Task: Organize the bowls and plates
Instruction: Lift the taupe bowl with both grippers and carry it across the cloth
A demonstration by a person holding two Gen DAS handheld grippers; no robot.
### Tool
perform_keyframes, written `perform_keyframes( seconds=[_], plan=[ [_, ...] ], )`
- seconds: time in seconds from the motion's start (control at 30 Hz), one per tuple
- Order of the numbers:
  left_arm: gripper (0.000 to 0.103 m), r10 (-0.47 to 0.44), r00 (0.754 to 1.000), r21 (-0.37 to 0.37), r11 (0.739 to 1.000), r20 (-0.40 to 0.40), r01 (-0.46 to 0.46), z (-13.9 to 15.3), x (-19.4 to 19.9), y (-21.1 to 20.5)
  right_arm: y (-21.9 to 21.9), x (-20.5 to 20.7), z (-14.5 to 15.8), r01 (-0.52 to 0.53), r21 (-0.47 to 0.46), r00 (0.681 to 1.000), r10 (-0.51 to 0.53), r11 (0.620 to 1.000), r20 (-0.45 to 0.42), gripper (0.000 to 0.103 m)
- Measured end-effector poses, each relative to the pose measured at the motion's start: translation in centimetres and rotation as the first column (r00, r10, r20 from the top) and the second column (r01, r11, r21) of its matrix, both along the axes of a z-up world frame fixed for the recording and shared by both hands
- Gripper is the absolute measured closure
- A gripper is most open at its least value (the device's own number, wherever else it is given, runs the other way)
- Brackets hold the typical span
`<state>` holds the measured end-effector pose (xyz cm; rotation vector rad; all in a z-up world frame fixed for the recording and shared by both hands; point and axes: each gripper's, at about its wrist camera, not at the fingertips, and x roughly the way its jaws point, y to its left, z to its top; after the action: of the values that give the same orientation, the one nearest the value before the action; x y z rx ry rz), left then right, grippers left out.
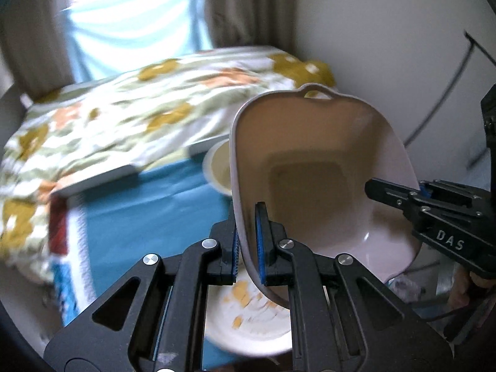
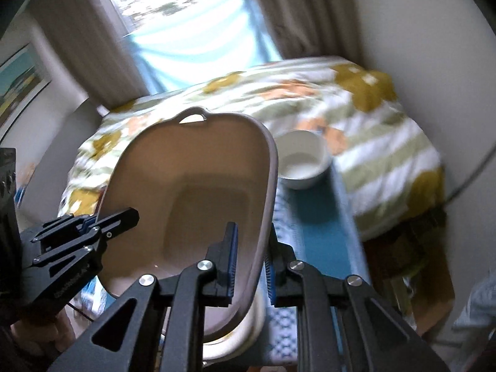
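A large pale pink rectangular dish with a loop handle point(image 1: 313, 167) point(image 2: 198, 192) is held in the air between both grippers, tilted. My left gripper point(image 1: 246, 241) is shut on its left rim. My right gripper point(image 2: 251, 260) is shut on its right rim; it also shows in the left wrist view point(image 1: 400, 195). My left gripper also shows in the right wrist view point(image 2: 102, 220). A white plate with yellow marks point(image 1: 248, 325) lies below the dish. A small white bowl point(image 2: 302, 162) point(image 1: 217, 167) stands on the teal cloth behind it.
The teal patterned cloth point(image 1: 139, 201) point(image 2: 322, 235) covers the table. A floral bedspread point(image 1: 139, 108) point(image 2: 356, 130) lies beyond it, with a window and curtains point(image 2: 192, 31) behind. A wall point(image 1: 387, 46) is at the right.
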<state>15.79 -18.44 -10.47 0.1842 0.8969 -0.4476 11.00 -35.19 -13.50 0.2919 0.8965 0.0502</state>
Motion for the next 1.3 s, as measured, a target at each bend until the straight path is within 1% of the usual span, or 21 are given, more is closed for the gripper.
perform_keyframes(
  seconds=[0.03,0.1,0.13,0.27,0.3,0.33,0.4,0.5,0.57,0.67,0.8,0.9,1.1,1.23,1.3],
  plan=[
    [0.095,0.042,0.999,-0.002,0.999,0.012,-0.042,0.5,-0.7,1.7,1.1,0.1,0.2,-0.029,-0.001,1.0,0.029,1.0,0.005,0.088],
    [0.095,0.093,0.995,-0.002,0.996,0.022,-0.093,1.0,-1.4,3.7,3.5,0.3,0.5,-0.089,0.001,0.996,0.089,0.996,0.016,0.088],
    [0.095,0.131,0.991,-0.002,0.991,0.025,-0.131,1.1,-1.9,5.4,4.6,0.3,0.5,-0.114,0.003,0.993,0.114,0.993,0.019,0.088],
    [0.095,0.219,0.976,-0.002,0.976,0.018,-0.219,0.9,-3.3,10.6,9.3,0.6,-0.1,-0.212,0.011,0.977,0.212,0.977,0.018,0.088],
    [0.095,0.239,0.971,0.001,0.971,0.014,-0.239,0.5,-3.6,11.9,11.0,0.8,-0.4,-0.239,0.012,0.971,0.239,0.971,0.014,0.088],
    [0.095,0.261,0.965,0.004,0.965,0.008,-0.261,0.1,-3.7,13.1,11.6,0.8,-0.6,-0.253,0.013,0.968,0.252,0.967,0.011,0.088],
    [0.095,0.293,0.956,0.001,0.956,-0.012,-0.293,-0.8,-4.0,15.9,14.3,1.1,-1.3,-0.286,0.015,0.958,0.286,0.958,-0.001,0.088],
    [0.095,0.321,0.946,0.004,0.947,-0.039,-0.322,-2.2,-4.6,19.7,17.7,1.6,-2.7,-0.312,0.019,0.95,0.313,0.95,-0.025,0.088],
    [0.095,0.331,0.942,0.012,0.944,-0.055,-0.331,-3.3,-4.7,21.4,19.9,1.4,-3.8,-0.323,0.017,0.945,0.323,0.946,-0.046,0.088],
    [0.095,0.342,0.935,0.02,0.939,-0.092,-0.342,-5.7,-4.9,24.7,22.5,1.6,-5.6,-0.332,0.021,0.94,0.333,0.943,-0.08,0.088],
    [0.095,0.341,0.931,0.034,0.94,-0.127,-0.339,-8.8,-4.1,26.7,25.2,2.0,-8.4,-0.33,0.021,0.937,0.331,0.944,-0.115,0.088],
    [0.095,0.334,0.932,0.047,0.943,-0.143,-0.331,-10.9,-3.7,27.7,26.9,2.3,-10.3,-0.337,-0.007,0.933,0.333,0.942,-0.136,0.088],
    [0.095,0.315,0.93,0.053,0.949,-0.188,-0.311,-15.0,-2.4,29.3,28.3,2.8,-13.2,-0.318,-0.023,0.935,0.309,0.948,-0.171,0.088],
    [0.095,0.315,0.926,0.044,0.949,-0.207,-0.313,-16.5,-1.8,30.0,28.9,2.9,-14.2,-0.307,-0.029,0.938,0.298,0.951,-0.178,0.088],
    [0.095,0.316,0.926,0.045,0.948,-0.207,-0.314,-16.9,-1.7,30.1,29.1,3.0,-14.8,-0.308,-0.03,0.937,0.298,0.951,-0.181,0.088]
  ],
)
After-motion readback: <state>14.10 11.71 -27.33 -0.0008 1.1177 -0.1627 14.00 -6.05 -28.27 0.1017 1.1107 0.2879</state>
